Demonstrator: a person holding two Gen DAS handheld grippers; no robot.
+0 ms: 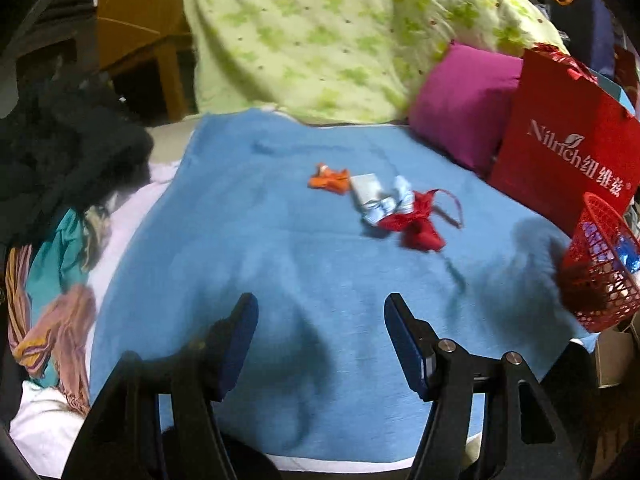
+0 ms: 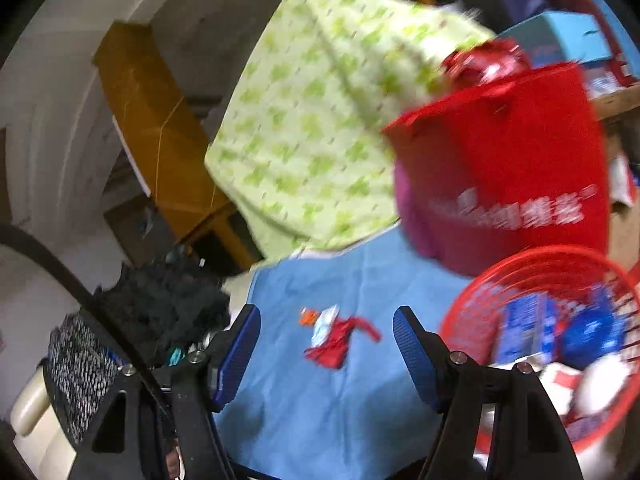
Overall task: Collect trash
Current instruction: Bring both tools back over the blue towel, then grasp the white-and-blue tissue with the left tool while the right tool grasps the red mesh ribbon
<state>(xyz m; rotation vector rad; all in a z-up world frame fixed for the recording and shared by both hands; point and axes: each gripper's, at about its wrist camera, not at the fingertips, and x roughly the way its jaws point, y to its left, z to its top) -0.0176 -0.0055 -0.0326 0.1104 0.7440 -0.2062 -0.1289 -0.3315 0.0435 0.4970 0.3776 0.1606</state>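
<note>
Trash lies in a small cluster on the blue blanket [image 1: 280, 280]: an orange wrapper [image 1: 329, 178], a white packet [image 1: 366, 189], a pale blue wrapper [image 1: 394, 202] and a red crumpled wrapper [image 1: 418, 226]. My left gripper [image 1: 320, 340] hovers open over the blanket, well short of the cluster, with nothing between its fingers. A red mesh basket [image 1: 600, 276] with several wrappers inside stands at the blanket's right edge. In the right wrist view, my right gripper [image 2: 326, 344] is open and empty, the red wrapper [image 2: 336, 344] and orange wrapper [image 2: 308, 316] far beyond it, the basket [image 2: 532, 264] to its right.
A red paper bag [image 1: 568, 152] with white lettering and a purple pillow [image 1: 464, 108] stand at the back right. A green-patterned quilt [image 1: 340, 32] is piled behind. Dark and colourful clothes [image 1: 60, 184] lie heaped along the left edge. A wooden frame [image 2: 160, 132] stands further back.
</note>
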